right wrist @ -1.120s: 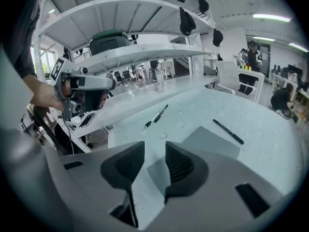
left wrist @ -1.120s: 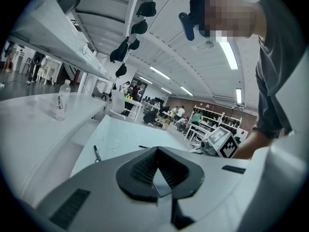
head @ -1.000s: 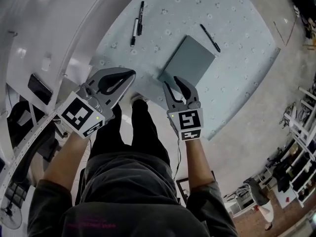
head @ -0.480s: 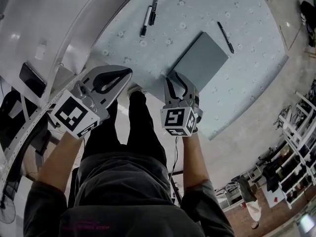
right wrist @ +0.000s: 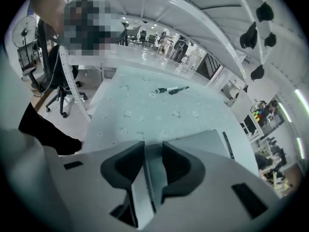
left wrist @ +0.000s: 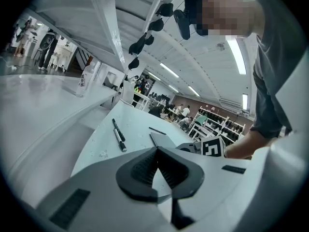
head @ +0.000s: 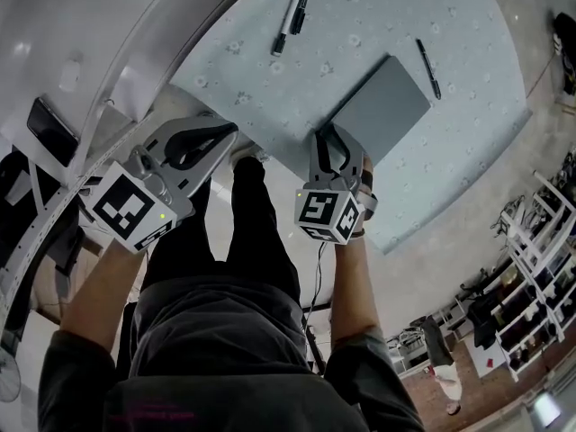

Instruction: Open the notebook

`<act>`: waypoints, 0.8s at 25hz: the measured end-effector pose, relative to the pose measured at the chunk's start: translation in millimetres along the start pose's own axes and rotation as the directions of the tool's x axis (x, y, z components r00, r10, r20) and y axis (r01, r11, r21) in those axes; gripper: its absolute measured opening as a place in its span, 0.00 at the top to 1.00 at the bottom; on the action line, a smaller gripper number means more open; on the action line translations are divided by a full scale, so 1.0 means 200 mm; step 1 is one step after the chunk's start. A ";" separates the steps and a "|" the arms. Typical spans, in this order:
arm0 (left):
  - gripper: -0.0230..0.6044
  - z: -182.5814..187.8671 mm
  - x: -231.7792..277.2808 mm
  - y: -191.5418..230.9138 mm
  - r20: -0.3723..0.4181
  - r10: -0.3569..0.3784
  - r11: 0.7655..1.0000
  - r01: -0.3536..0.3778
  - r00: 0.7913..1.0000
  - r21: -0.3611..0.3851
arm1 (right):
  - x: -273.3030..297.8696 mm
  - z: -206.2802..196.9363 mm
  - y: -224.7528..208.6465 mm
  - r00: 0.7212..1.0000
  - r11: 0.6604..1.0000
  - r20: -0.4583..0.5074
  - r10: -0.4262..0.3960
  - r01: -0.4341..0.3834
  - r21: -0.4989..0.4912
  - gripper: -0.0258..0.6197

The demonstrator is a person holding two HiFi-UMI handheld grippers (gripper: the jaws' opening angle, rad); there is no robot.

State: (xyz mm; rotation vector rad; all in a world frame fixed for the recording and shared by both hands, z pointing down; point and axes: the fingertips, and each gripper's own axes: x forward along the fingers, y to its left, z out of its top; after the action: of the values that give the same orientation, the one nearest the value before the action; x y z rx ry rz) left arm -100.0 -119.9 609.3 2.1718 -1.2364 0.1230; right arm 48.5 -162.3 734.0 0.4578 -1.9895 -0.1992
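Now, head view first. Shows a flat, closed grey notebook (head: 382, 106) lying on the pale blue flower-print tablecloth (head: 360, 25), close to the front edge. Finds the right gripper (head: 333, 138) brought forward over the last 1 s, from short of the cover to its near corner, jaws narrowly apart about that corner. Suggests the approach is over and a pinch on the cover comes next. Leaves the left gripper (head: 229, 136) off the table's front edge, jaws together on nothing, much as before. Also picks out 2 black-and-white markers (head: 290, 14) at the far side and 1 slim black pen (head: 428, 68) just beside the notebook's far edge.

Left gripper view next. Confirms tips meeting (left wrist: 155, 153), nothing between. Adds the notebook (left wrist: 164, 140) seen low and side-on, cover down, with the right gripper beside it, yet gives no look into those jaws.

Right gripper view last. Supplies exactly that: a slim gap (right wrist: 153, 149), the grey corner (right wrist: 207, 141) reaching its mouth. Impossible to tell whether any pad touches. Misses the left gripper entirely.
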 end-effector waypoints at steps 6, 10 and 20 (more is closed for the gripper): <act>0.96 -0.01 -0.03 0.00 0.002 -0.001 1.000 0.001 1.000 -0.004 | 0.00 0.00 0.01 1.000 0.999 -0.003 -0.030 0.030 -0.041 0.81; 0.96 -0.01 -0.05 -0.01 0.002 -0.007 1.000 0.007 1.000 -0.001 | -0.01 0.01 0.02 0.999 0.998 0.003 -0.044 0.044 -0.048 0.86; 0.96 0.08 -0.03 -0.12 -0.009 -0.054 0.998 0.055 0.998 0.038 | -0.17 0.05 -0.07 0.993 0.990 0.073 -0.096 0.088 0.109 0.91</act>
State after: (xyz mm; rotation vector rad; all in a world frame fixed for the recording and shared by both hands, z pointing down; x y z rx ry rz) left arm -86.8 -115.9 582.0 2.2338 -1.1786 0.1329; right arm 55.5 -162.0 695.8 0.6187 -2.0634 -0.1727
